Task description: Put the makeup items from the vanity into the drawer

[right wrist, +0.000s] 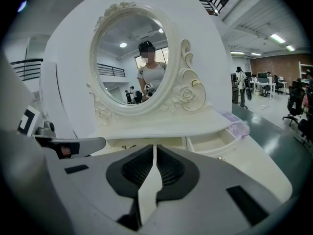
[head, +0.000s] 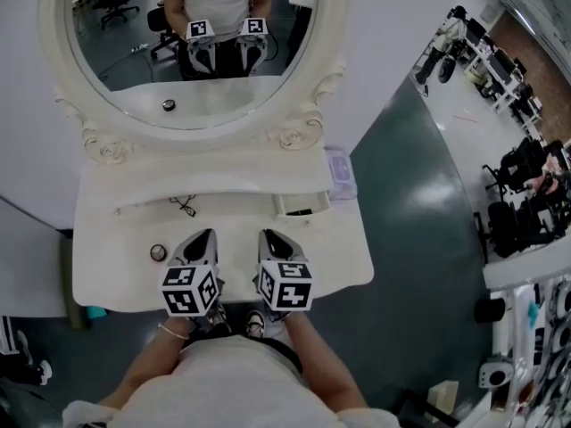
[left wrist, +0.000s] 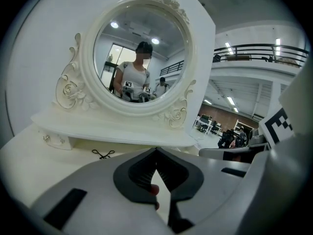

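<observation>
Drawer stands open at frame centre; left gripper and right gripper hover over table, fingers clenched.

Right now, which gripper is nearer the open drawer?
Right. The right gripper sits just in front of the open drawer, slightly to its left. The left gripper is farther left, beside the small round item.

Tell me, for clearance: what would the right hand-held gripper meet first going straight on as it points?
Probably the vanity top, just beside the open drawer, since the right hand-held gripper tilts down; depth is unclear.
</observation>
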### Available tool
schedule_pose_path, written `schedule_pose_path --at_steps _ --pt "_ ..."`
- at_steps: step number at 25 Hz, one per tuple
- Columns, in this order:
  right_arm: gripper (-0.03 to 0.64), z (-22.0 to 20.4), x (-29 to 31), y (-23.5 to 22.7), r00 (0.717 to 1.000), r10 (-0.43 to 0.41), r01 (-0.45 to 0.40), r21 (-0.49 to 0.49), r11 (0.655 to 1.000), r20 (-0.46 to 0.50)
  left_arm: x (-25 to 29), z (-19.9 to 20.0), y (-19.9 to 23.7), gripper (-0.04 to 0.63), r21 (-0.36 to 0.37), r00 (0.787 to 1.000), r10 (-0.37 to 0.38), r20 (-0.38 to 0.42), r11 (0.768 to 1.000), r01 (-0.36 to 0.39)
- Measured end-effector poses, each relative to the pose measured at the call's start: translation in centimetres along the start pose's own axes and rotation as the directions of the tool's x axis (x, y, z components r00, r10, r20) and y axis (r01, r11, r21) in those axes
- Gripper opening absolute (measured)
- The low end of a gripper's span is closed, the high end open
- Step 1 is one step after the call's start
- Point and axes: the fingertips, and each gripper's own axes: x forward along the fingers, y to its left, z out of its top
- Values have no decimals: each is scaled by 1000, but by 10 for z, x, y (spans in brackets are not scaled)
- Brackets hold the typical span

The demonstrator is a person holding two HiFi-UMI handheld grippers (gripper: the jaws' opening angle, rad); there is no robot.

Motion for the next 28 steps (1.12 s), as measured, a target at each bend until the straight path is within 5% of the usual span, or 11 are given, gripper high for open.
schedule_pose_path --at_steps 9,16,28 --pt "34 -16 42 46 989 115 -120 -52 991 -90 -18 -13 57 3 -75 993 120 -12 990 -121" --pt "37 -34 87 98 951 236 -260 -105 960 -197 -36 -23 115 3 -148 974 226 -24 962 -227" --pt "78 -50 145 124 924 253 -299 -127 946 -286 -42 -27 175 3 -222 953 301 -49 927 -304"
